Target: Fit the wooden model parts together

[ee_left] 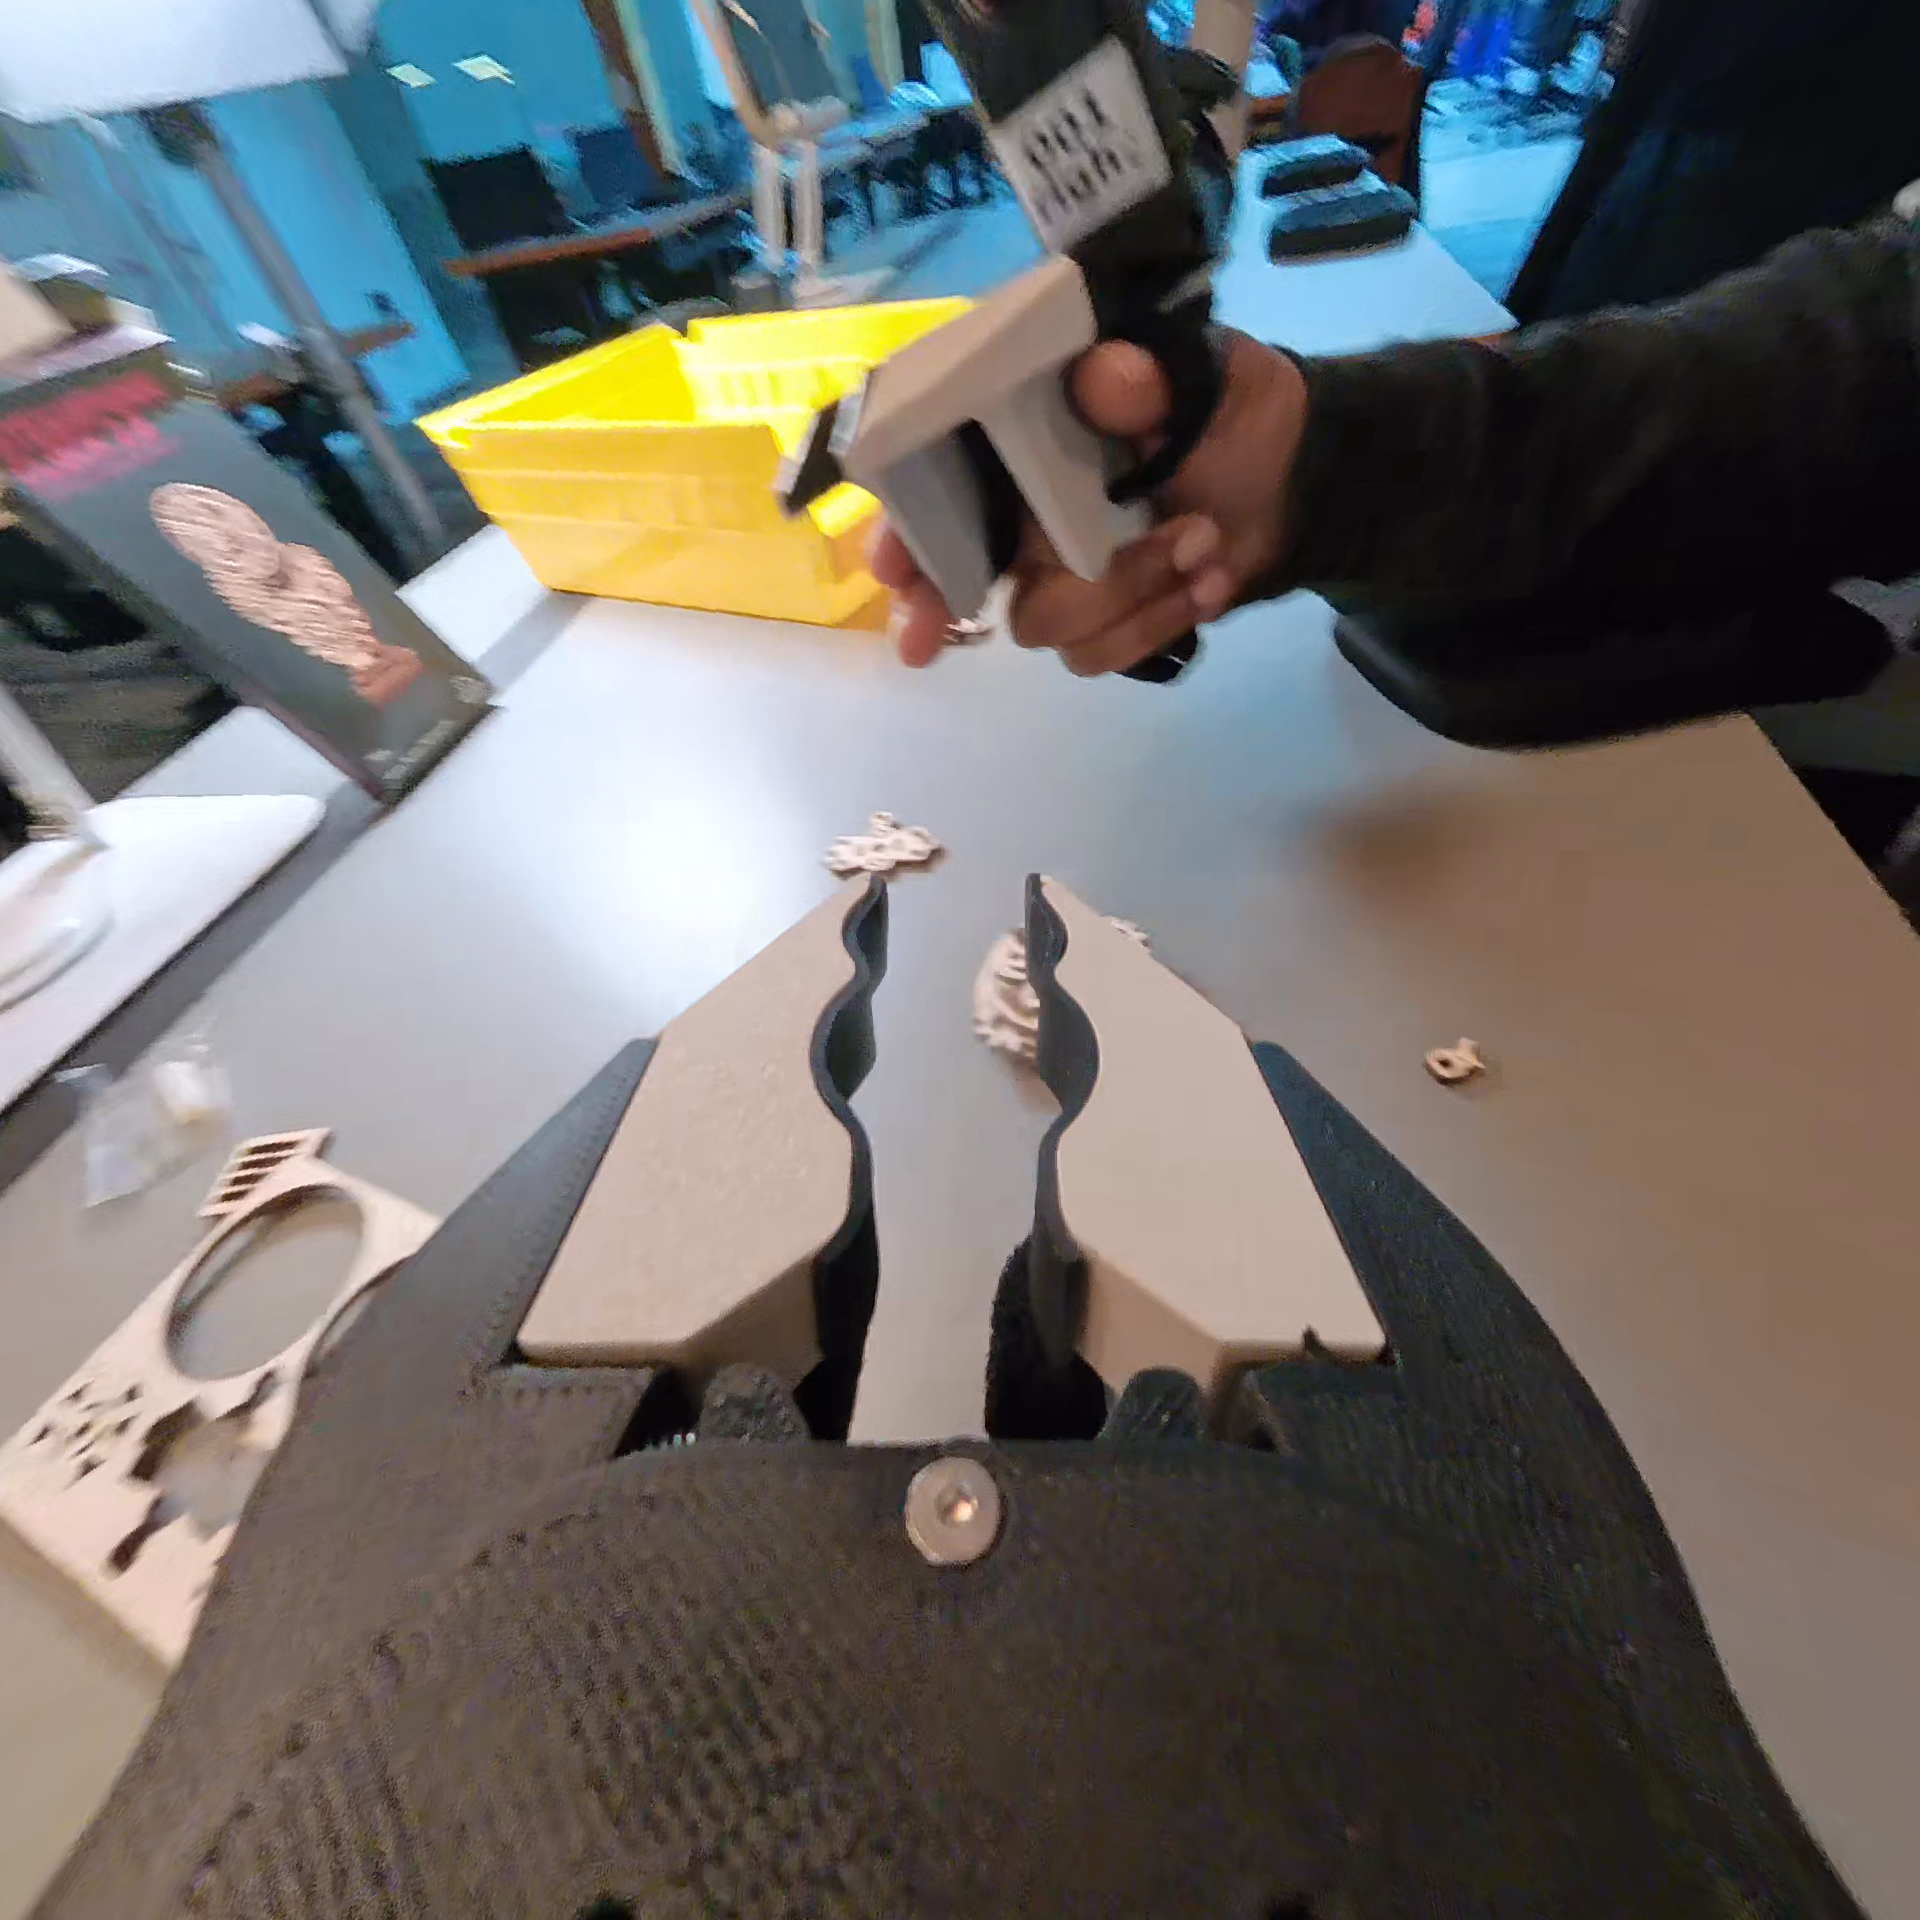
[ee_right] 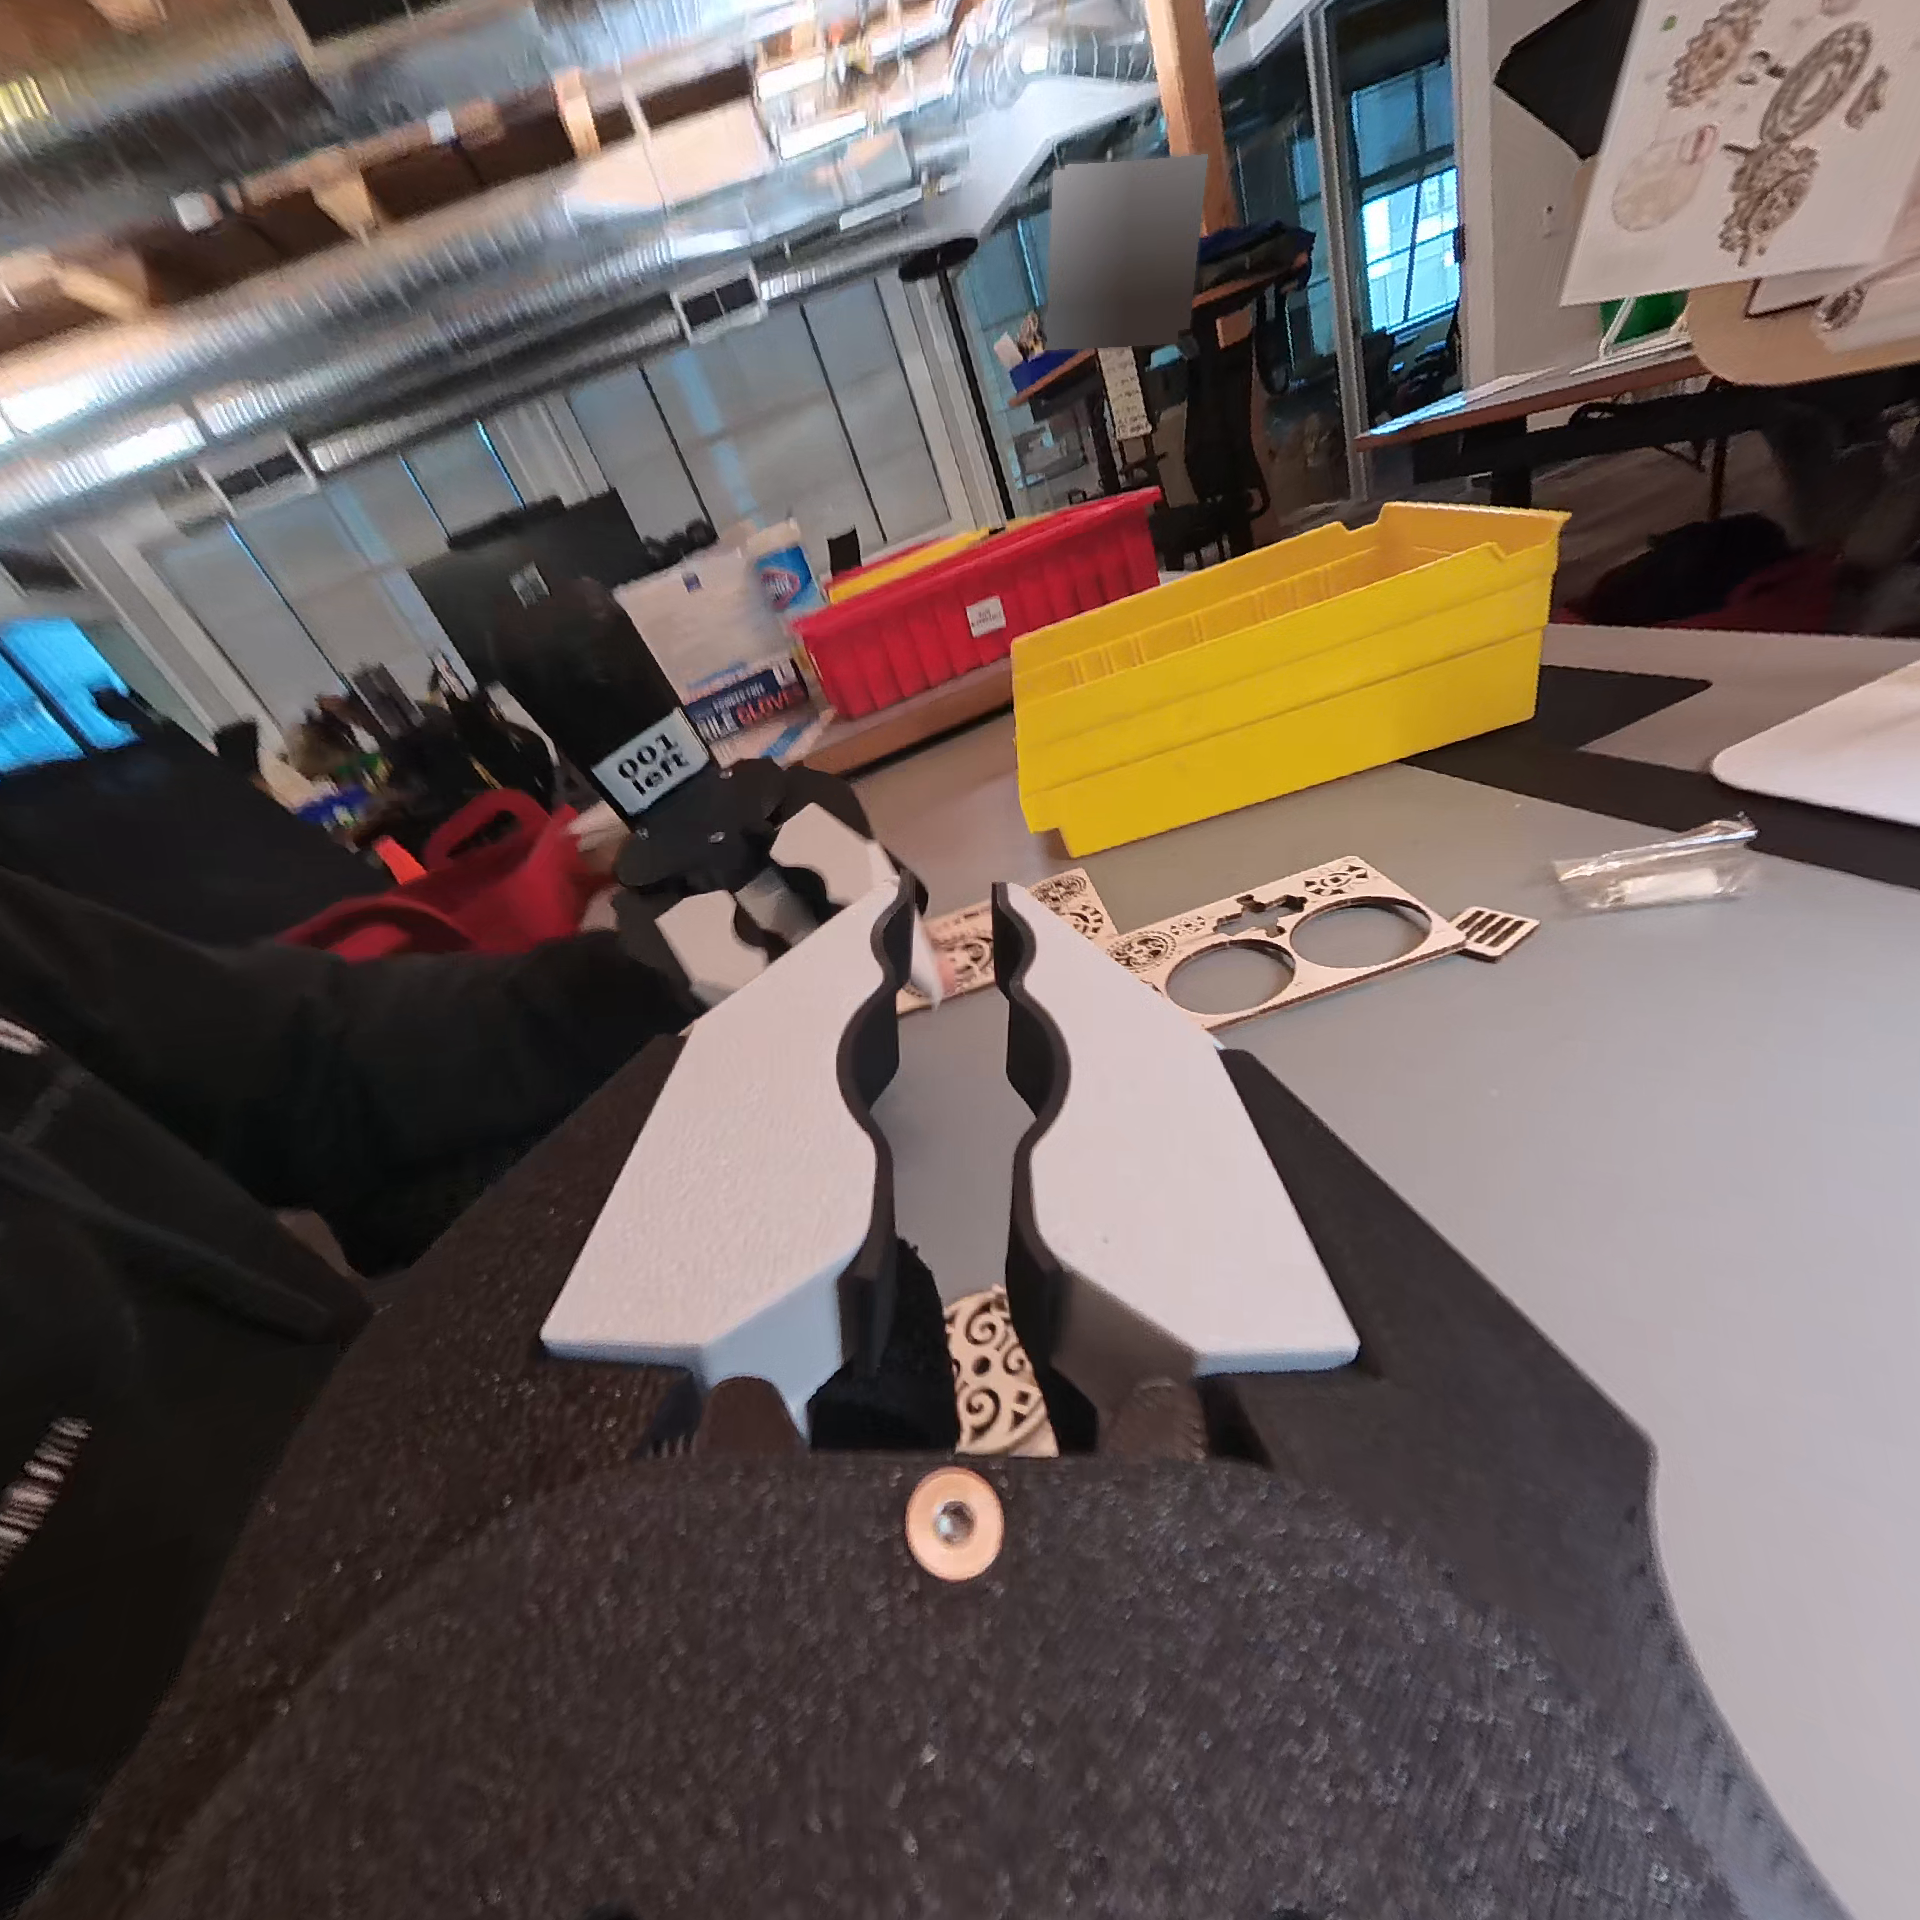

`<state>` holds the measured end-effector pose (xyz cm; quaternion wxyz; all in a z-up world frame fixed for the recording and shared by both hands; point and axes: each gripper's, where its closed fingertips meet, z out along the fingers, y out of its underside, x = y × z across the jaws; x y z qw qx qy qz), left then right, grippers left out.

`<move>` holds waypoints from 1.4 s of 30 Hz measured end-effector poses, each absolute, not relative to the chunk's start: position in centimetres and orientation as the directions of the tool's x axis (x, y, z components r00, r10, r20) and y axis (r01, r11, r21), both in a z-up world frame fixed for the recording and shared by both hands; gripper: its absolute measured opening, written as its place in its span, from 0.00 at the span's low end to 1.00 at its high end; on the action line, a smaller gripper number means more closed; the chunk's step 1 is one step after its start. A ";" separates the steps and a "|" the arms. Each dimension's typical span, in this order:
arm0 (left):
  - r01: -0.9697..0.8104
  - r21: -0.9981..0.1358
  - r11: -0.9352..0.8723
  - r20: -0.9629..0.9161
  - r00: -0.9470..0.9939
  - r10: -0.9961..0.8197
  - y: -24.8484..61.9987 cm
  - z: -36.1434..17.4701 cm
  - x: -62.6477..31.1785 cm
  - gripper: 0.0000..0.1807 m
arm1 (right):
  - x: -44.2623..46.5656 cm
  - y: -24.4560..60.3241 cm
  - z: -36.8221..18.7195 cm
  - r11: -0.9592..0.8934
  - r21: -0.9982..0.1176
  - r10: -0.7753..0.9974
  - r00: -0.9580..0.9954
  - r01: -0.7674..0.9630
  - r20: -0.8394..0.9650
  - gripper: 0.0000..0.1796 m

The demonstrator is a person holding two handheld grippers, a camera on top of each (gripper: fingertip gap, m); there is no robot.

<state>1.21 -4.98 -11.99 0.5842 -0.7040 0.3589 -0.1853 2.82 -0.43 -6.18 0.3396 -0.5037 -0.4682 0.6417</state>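
Left gripper (ee_left: 956,883) hovers low, jaws apart and empty, lined up over the loose wooden parts (ee_left: 1008,1003) on the table (ee_left: 1351,1195), seemingly to pick one, while the right gripper (ee_right: 945,899) waits raised, likewise parted with nothing between its tips

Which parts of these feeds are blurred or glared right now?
Left wrist view: the right gripper and hand are motion-blurred, glare on the table. Right wrist view: ceiling smeared, sheet and bin sharp.

Bright, cool indoor light. Soft glare on the grey surface (ee_left: 644,790). Motion-blurred right claw (ee_left: 821,457) and background. Strong wide-angle bending at edges; streaked ceiling (ee_right: 436,208).
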 end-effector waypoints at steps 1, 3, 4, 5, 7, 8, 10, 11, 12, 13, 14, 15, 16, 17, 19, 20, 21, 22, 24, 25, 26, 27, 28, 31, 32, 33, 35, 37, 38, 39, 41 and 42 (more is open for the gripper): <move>-0.310 -0.948 -0.076 -0.149 0.640 -0.754 -5.4 -12.6 2.0 0.13 | 2.8 -0.7 -6.3 -0.298 -0.953 0.916 -0.266 0.051 -0.301 0.07; -0.355 -0.931 -0.091 -0.145 0.584 -0.799 -6.2 -13.6 3.3 0.12 | 3.0 -1.9 -6.8 -0.197 -0.971 0.925 -0.305 0.132 -0.229 0.06; -0.372 -0.924 -0.093 -0.147 0.567 -0.810 -6.5 -13.9 3.6 0.12 | 3.3 -2.9 -7.4 -0.125 -0.971 0.919 -0.345 0.205 -0.191 0.06; -0.385 -0.918 -0.095 -0.150 0.560 -0.815 -6.5 -14.1 3.8 0.11 | 3.8 -4.0 -8.2 -0.043 -0.956 0.910 -0.384 0.289 -0.157 0.06; -0.392 -0.913 -0.110 -0.139 0.554 -0.821 -6.6 -14.4 3.7 0.11 | 5.2 -5.9 -10.9 0.127 -0.875 0.899 -0.428 0.466 -0.097 0.06; -0.390 -0.913 -0.117 -0.133 0.558 -0.819 -6.6 -14.4 3.6 0.10 | 6.0 -6.8 -12.4 0.204 -0.819 0.894 -0.443 0.537 -0.068 0.06; -0.394 -0.910 -0.128 -0.133 0.570 -0.811 -6.3 -14.5 3.2 0.10 | 7.7 -8.7 -15.5 0.292 -0.699 0.896 -0.443 0.652 -0.038 0.06; -0.399 -0.908 -0.131 -0.137 0.577 -0.805 -6.1 -14.5 3.0 0.09 | 8.5 -9.4 -17.0 0.304 -0.639 0.909 -0.415 0.707 -0.027 0.06; -0.402 -0.906 -0.134 -0.142 0.584 -0.799 -6.0 -14.5 2.9 0.09 | 9.2 -10.3 -18.1 0.303 -0.603 0.917 -0.399 0.738 -0.028 0.06; -0.405 -0.904 -0.138 -0.144 0.591 -0.794 -5.8 -14.6 2.8 0.08 | 9.6 -11.4 -18.7 0.283 -0.594 0.921 -0.385 0.753 -0.050 0.05; -0.407 -0.902 -0.140 -0.144 0.592 -0.793 -5.8 -14.6 2.8 0.08 | 9.9 -12.4 -19.2 0.253 -0.594 0.926 -0.369 0.764 -0.080 0.05; -0.410 -0.901 -0.140 -0.145 0.591 -0.794 -5.7 -14.7 2.8 0.08 | 10.0 -13.1 -19.4 0.231 -0.594 0.930 -0.354 0.771 -0.096 0.05; -0.412 -0.900 -0.140 -0.147 0.590 -0.794 -5.8 -14.7 2.9 0.08 | 10.0 -13.3 -19.7 0.224 -0.589 0.937 -0.337 0.777 -0.088 0.06; -0.415 -0.899 -0.140 -0.149 0.591 -0.792 -5.7 -14.7 2.9 0.08 | 10.0 -13.4 -20.0 0.227 -0.576 0.943 -0.324 0.785 -0.072 0.07; -0.419 -0.897 -0.139 -0.154 0.591 -0.792 -5.8 -14.7 2.9 0.08 | 9.9 -14.0 -20.6 0.225 -0.549 0.945 -0.318 0.805 -0.080 0.09; -0.420 -0.897 -0.139 -0.156 0.593 -0.790 -5.9 -14.6 2.9 0.08 | 9.7 -14.2 -20.9 0.220 -0.538 0.946 -0.313 0.814 -0.086 0.09; -0.422 -0.896 -0.139 -0.159 0.596 -0.787 -5.9 -14.6 2.8 0.08 | 9.4 -14.2 -21.1 0.223 -0.528 0.947 -0.310 0.820 -0.080 0.09; -0.422 -0.896 -0.138 -0.162 0.599 -0.784 -5.9 -14.5 2.7 0.08 | 9.1 -14.2 -21.1 0.231 -0.525 0.948 -0.312 0.819 -0.069 0.08; -0.422 -0.897 -0.133 -0.167 0.602 -0.780 -5.9 -14.4 2.7 0.08 | 8.7 -14.0 -21.1 0.270 -0.505 0.940 -0.338 0.820 -0.045 0.07; -0.422 -0.897 -0.133 -0.168 0.603 -0.780 -5.9 -14.4 2.6 0.07 | 8.5 -14.0 -21.2 0.304 -0.501 0.929 -0.368 0.810 -0.030 0.06; -0.423 -0.896 -0.133 -0.168 0.603 -0.780 -5.9 -14.4 2.6 0.08 | 8.1 -13.9 -21.2 0.347 -0.496 0.914 -0.405 0.796 -0.011 0.06; -0.423 -0.896 -0.134 -0.168 0.603 -0.780 -5.8 -14.5 2.6 0.08 | 7.8 -13.6 -21.2 0.393 -0.487 0.896 -0.443 0.780 0.012 0.06; -0.423 -0.896 -0.135 -0.168 0.604 -0.779 -5.8 -14.5 2.5 0.07 | 7.4 -13.3 -21.2 0.427 -0.475 0.882 -0.471 0.769 0.030 0.06; -0.428 -0.893 -0.140 -0.170 0.609 -0.774 -5.8 -14.6 2.3 0.08 | 6.9 -13.1 -21.1 0.482 -0.460 0.849 -0.527 0.745 0.036 0.06; -0.430 -0.892 -0.141 -0.172 0.610 -0.773 -5.8 -14.7 2.3 0.08 | 7.0 -13.2 -21.0 0.489 -0.459 0.845 -0.534 0.742 0.038 0.07; -0.432 -0.891 -0.140 -0.174 0.610 -0.773 -5.8 -14.6 2.3 0.07 | 7.1 -13.2 -20.8 0.493 -0.467 0.842 -0.537 0.734 0.046 0.07; -0.433 -0.891 -0.138 -0.175 0.607 -0.775 -5.9 -14.6 2.3 0.07 | 7.3 -13.2 -20.6 0.485 -0.492 0.846 -0.531 0.723 0.053 0.08; -0.432 -0.891 -0.140 -0.169 0.602 -0.780 -5.9 -14.7 2.4 0.07 | 7.2 -13.1 -20.7 0.475 -0.504 0.854 -0.516 0.722 0.066 0.08; -0.433 -0.890 -0.143 -0.167 0.600 -0.783 -5.9 -14.8 2.4 0.07 | 7.1 -13.1 -20.8 0.469 -0.510 0.857 -0.512 0.721 0.064 0.08; -0.435 -0.889 -0.145 -0.166 0.598 -0.784 -6.0 -14.8 2.5 0.07 | 7.1 -13.3 -20.9 0.463 -0.511 0.859 -0.510 0.725 0.055 0.08; -0.436 -0.887 -0.151 -0.159 0.596 -0.787 -6.1 -15.0 2.5 0.07 | 6.9 -13.1 -21.2 0.467 -0.505 0.860 -0.507 0.726 0.066 0.04; -0.434 -0.888 -0.153 -0.154 0.593 -0.790 -6.2 -15.0 2.6 0.08 | 6.9 -13.0 -21.2 0.475 -0.502 0.856 -0.512 0.722 0.073 0.03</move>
